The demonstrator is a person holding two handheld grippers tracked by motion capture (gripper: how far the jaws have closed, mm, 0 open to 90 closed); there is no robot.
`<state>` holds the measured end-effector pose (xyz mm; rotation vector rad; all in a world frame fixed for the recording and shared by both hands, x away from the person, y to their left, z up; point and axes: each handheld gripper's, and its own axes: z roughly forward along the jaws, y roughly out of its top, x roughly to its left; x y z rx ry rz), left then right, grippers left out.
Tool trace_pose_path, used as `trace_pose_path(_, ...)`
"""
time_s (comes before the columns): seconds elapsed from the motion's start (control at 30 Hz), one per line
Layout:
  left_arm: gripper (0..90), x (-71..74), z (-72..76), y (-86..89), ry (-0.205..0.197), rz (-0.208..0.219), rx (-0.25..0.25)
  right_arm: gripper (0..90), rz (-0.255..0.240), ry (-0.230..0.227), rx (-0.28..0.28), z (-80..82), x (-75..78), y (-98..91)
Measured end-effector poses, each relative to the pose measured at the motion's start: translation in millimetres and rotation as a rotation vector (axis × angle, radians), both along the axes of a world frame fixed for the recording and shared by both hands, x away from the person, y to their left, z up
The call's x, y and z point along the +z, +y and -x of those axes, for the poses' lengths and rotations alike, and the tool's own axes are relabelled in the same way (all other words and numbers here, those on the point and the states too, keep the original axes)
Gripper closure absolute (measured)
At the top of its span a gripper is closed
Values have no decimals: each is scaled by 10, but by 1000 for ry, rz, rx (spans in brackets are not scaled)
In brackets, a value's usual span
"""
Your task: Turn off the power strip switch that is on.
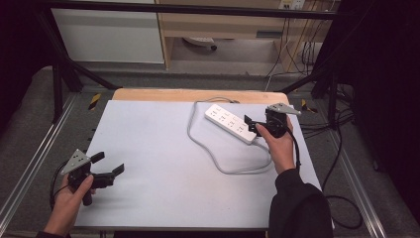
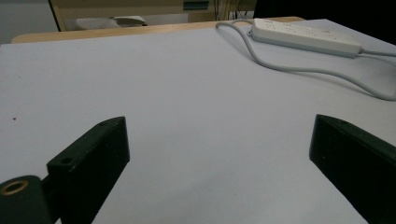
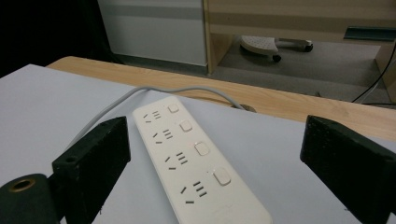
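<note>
A white power strip (image 1: 229, 123) with several sockets and switches lies at the back right of the white table top (image 1: 163, 163). Its grey cable (image 1: 208, 148) loops forward and round to the right. My right gripper (image 1: 253, 125) hovers over the strip's near end, jaws open wide. In the right gripper view the strip (image 3: 191, 158) runs between the two open jaws of my right gripper (image 3: 212, 154). My left gripper (image 1: 108, 164) stands open at the front left with nothing between its jaws. The left gripper view shows my left gripper (image 2: 219, 154) over bare table, the strip (image 2: 303, 36) far off.
A wooden table edge (image 1: 198, 94) runs behind the white top. Metal frame rails (image 1: 29, 163) flank the table. Black cables (image 1: 341, 163) trail on the floor at the right. A cabinet (image 1: 109, 34) and shelving stand beyond the table.
</note>
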<state>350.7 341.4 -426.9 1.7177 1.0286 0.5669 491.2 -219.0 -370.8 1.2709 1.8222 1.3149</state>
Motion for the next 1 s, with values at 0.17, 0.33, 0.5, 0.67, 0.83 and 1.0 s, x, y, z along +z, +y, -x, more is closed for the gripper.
trace_pose_path(0.17, 50, 2, 1, 1, -1, -1, -3, 99, 2, 0, -11, -75, -4, 9)
trace_pose_path(0.33, 50, 3, 2, 2, -2, -2, -3, 98, -10, 3, -32, -157, -40, 10)
trace_pose_path(0.5, 50, 2, 2, 5, -2, 0, -1, 100, -9, 8, -39, -198, -62, 8)
trace_pose_path(0.67, 50, 2, 0, 3, -2, 1, -1, 107, -6, 7, -45, -259, -67, 24)
trace_pose_path(0.83, 50, 1, 0, 3, 0, 3, 0, 90, 6, 8, -48, -308, -72, 52)
trace_pose_path(1.0, 50, 1, -1, 5, -1, 5, 0, 78, 7, 13, -59, -379, -95, 69)
